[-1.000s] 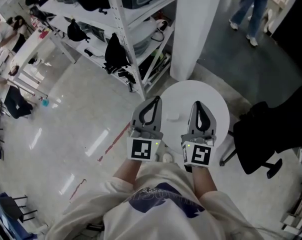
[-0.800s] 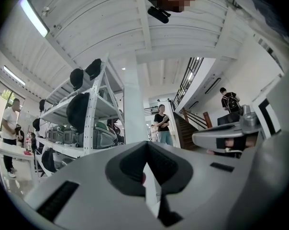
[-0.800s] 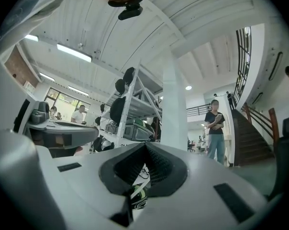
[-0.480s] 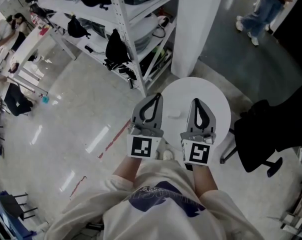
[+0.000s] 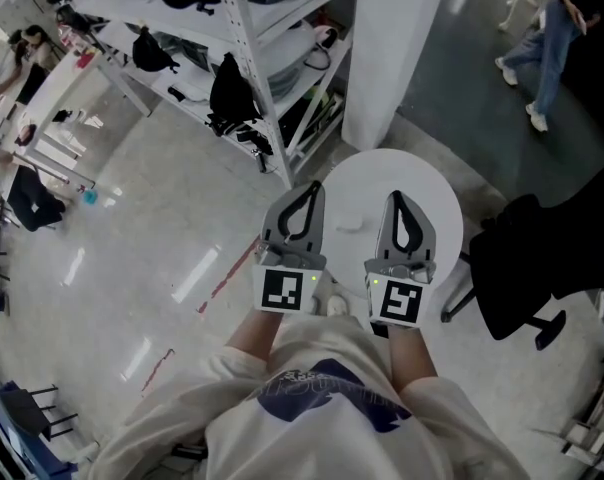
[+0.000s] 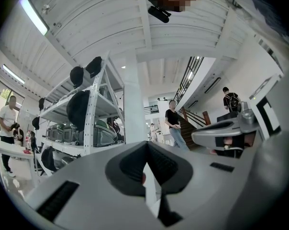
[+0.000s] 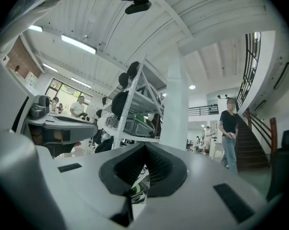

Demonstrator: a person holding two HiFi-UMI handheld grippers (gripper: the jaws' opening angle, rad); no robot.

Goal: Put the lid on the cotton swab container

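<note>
I hold both grippers side by side above a small round white table (image 5: 437, 200). My left gripper (image 5: 311, 188) hangs over the table's left rim and is shut with nothing in it. My right gripper (image 5: 394, 199) is over the table's middle, also shut and empty. Between them on the tabletop lies a small white thing (image 5: 349, 224), too small to tell what it is. In the left gripper view the left gripper (image 6: 147, 143) points level into the room; in the right gripper view the right gripper (image 7: 145, 145) does the same. Neither view shows the table.
A white column (image 5: 392, 58) rises just behind the table. A white shelving rack (image 5: 252, 68) with black bags stands to the back left. A black chair (image 5: 547, 268) sits close on the right. A person (image 5: 554, 38) walks at the far right.
Both grippers have stayed shut and nearly in place. The head view has shifted slightly. People in the background have walked on.
</note>
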